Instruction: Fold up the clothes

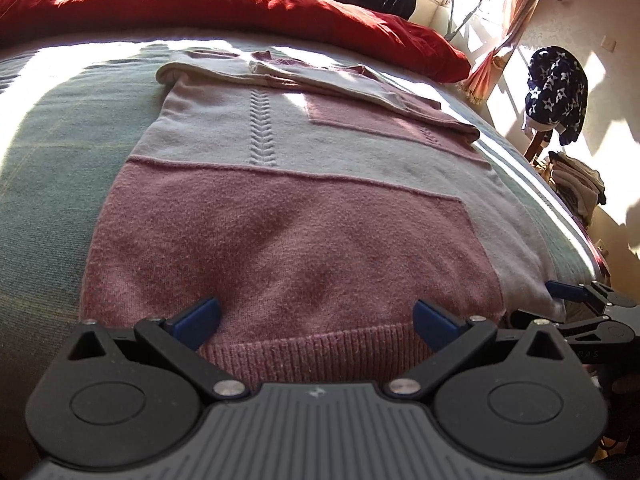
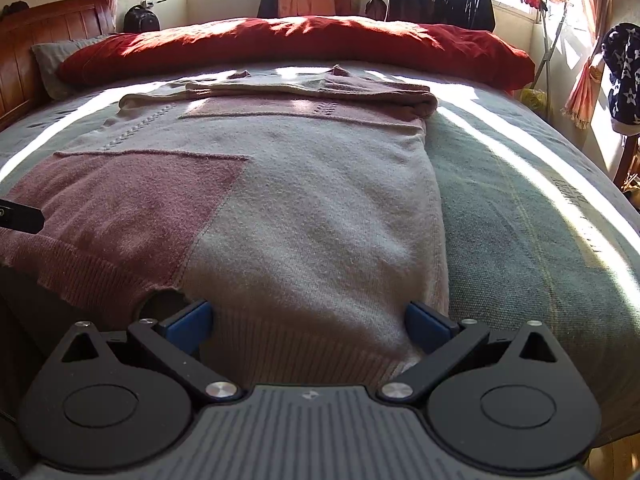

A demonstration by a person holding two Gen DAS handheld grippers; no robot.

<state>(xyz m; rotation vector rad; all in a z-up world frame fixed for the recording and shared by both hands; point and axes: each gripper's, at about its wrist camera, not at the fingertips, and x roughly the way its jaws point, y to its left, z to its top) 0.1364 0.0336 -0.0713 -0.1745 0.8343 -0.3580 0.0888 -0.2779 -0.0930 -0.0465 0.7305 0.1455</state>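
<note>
Lying flat on bed (image 2: 520, 208), pink/grey sweater (image 1: 280, 232); L gripper (image 1: 316, 320) & R gripper (image 2: 308, 322) both spread wide over ribbed hem (image 1: 312, 354), bare blanket either side.

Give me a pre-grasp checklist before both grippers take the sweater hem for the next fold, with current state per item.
1. Left gripper open, hem between its fingers: ok.
2. Right gripper open, over the grey half of the hem: ok.
3. Sleeves already folded in across the top of the sweater: ok.
4. Body lies flat, no big wrinkles along the fold path: ok.
5. Hem flat on the bed cover: not ok; a gap shows under the hem beside the right gripper's left finger.
6. Fingers low enough to pinch both layers: cannot tell.
</note>
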